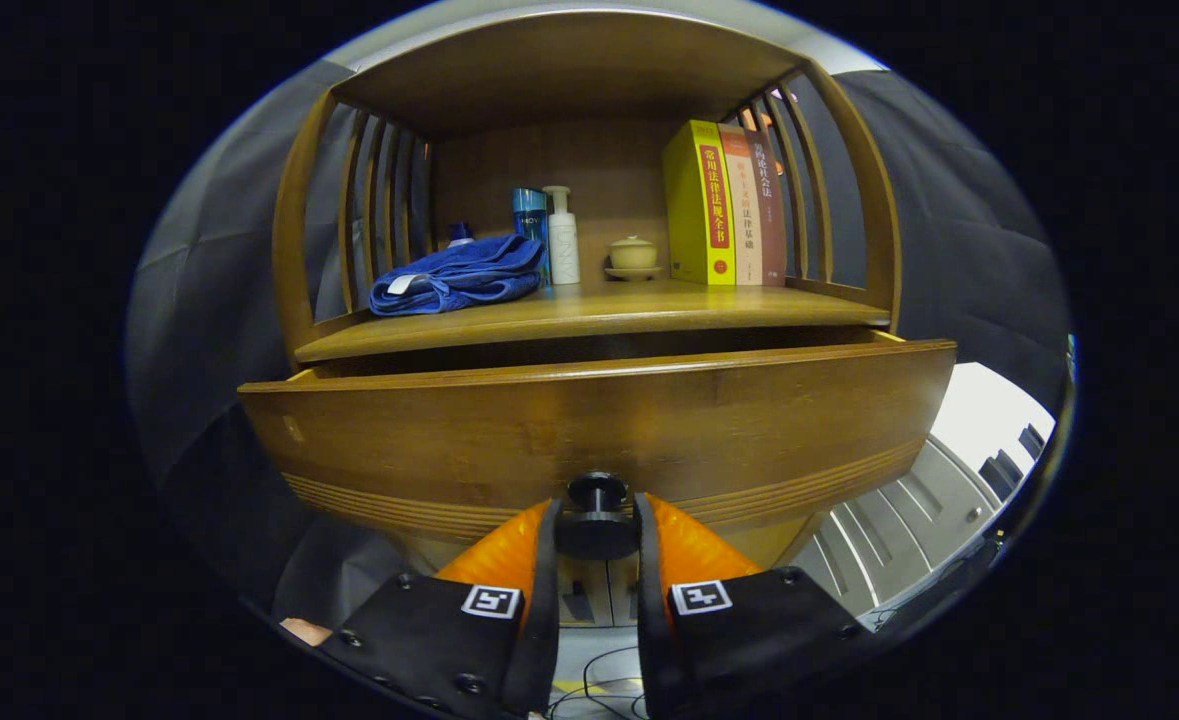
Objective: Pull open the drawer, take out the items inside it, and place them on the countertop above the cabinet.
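1. Drawer (599, 425): a wide wooden front, bowed by the lens, standing slightly proud of the cabinet, with a dark gap between its top edge and the tabletop (589, 312) above. Judged partly open; the inside cannot be seen from this angle, so its contents are unknown.

2. Knob (597, 520): a small dark round pull low on the drawer front, centred. It is the only place to take hold. Judged rigid and smooth, so it may slip if the pull comes off-axis.

3. Tool (596, 530): its two fingers close on the knob from either side, both appearing to press against it. The knob sits between the fingertips, the drawer front directly beyond them.

4. Handling: solid wood, judged fairly heavy and stiff. A straight, level pull suits it; a skewed pull could bind the drawer in its runners.

5. Tabletop already carries a folded blue towel (459, 278), two bottles (549, 235), a small lidded cup (633, 255) on a saucer, and upright books (724, 205). Free space for the items lies along the front edge, between towel and books.
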The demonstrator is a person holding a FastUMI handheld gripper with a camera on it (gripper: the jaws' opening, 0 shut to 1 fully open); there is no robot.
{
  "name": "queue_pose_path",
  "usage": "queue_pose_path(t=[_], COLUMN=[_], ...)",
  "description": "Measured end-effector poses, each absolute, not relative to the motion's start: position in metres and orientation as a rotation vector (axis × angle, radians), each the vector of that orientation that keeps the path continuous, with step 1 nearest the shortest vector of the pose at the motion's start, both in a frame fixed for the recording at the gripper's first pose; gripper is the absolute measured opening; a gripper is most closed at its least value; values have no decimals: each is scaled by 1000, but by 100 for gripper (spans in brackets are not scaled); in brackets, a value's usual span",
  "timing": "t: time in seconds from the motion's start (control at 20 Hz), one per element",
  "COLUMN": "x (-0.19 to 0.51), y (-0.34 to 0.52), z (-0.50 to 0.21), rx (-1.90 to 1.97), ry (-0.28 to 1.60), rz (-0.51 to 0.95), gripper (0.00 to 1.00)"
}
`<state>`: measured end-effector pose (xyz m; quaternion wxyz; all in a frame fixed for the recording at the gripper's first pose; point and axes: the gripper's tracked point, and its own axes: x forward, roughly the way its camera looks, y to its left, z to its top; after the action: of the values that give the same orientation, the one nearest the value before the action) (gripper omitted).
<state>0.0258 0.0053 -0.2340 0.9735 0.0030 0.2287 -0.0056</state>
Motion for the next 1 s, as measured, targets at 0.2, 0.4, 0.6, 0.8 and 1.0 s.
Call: queue_pose_path(t=[0.2,0.4,0.6,0.8,1.0], x=[-8,-31,-46,-63,-76], y=[5,6,5,5,5], z=[-230,-227,-232,-236,-236], rx=[4,3,18,24,19], ry=[478,496,526,535,545], rz=[-22,-20,-24,-28,-28], gripper=[41,41,41,41,41])
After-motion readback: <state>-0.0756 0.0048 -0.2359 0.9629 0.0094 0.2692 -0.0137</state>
